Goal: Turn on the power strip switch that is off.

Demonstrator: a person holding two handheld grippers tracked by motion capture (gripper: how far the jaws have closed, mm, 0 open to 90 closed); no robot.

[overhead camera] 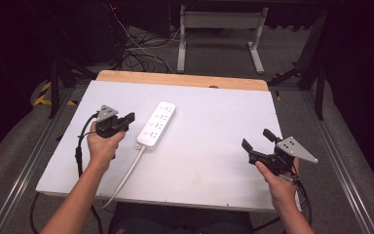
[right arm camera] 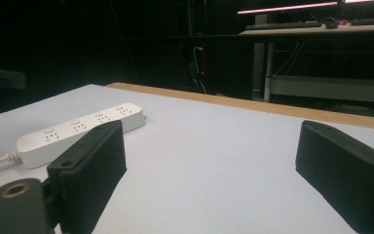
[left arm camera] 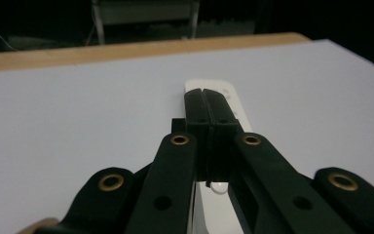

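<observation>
**Strip lies nearer the left tool**

Strip first: a white plastic multi-socket power strip (overhead camera: 157,124) lies flat on the pale grey tabletop (overhead camera: 214,146), left of centre, its long axis running away from the person and leaning right, its white cable (overhead camera: 126,175) trailing back over the near edge. The left tool (overhead camera: 128,118) hovers just beside the strip's near left side, jaws pressed together on nothing and pointing along its length. The right tool (overhead camera: 257,139) sits well apart at the right edge, jaws spread wide and empty. Any reach for the strip looks shorter from the left hand (overhead camera: 101,146).
</observation>
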